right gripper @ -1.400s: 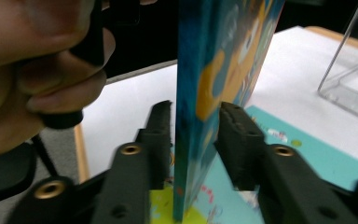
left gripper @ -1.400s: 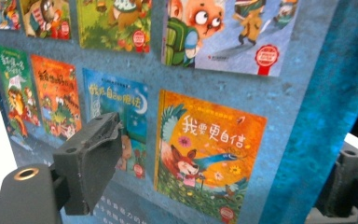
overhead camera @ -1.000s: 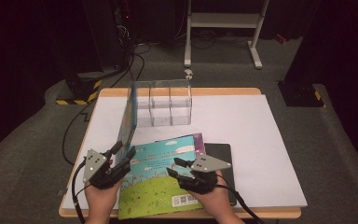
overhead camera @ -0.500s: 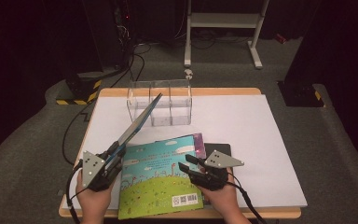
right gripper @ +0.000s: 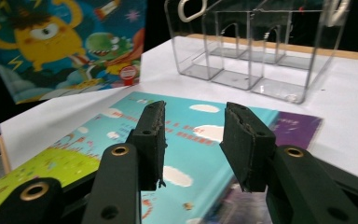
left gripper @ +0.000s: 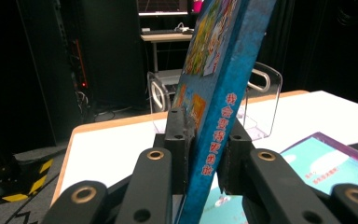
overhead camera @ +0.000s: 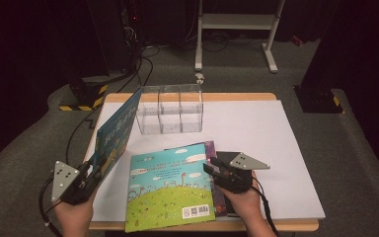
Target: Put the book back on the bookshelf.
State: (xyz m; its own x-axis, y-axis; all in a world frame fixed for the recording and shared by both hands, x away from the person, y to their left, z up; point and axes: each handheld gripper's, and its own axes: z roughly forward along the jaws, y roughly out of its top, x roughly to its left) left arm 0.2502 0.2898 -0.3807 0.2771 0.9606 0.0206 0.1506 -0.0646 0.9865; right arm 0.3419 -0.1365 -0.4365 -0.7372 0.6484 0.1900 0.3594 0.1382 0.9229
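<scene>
The left hand-held gripper (overhead camera: pixel 91 173) is clamped on the spine edge of a blue picture book (overhead camera: pixel 116 133), holding it tilted upright above the surface (overhead camera: pixel 256 133). The right hand-held gripper (overhead camera: pixel 212 167), jaws apart and empty, hovers over a green picture book (overhead camera: pixel 170 190) lying flat. A clear three-compartment organizer (overhead camera: pixel 170 109) stands behind.

Light falls from above onto my white table (overhead camera: pixel 256 128), which is bright while the floor and room around it sink into near black. The high view is soft and grainy. In my left gripper view the book (left gripper: pixel 219 93) and jaws are fairly sharp; the far room is dim. In my right gripper view the clear box (right gripper: pixel 261 51) carries faint glare, and the near corners blur.
</scene>
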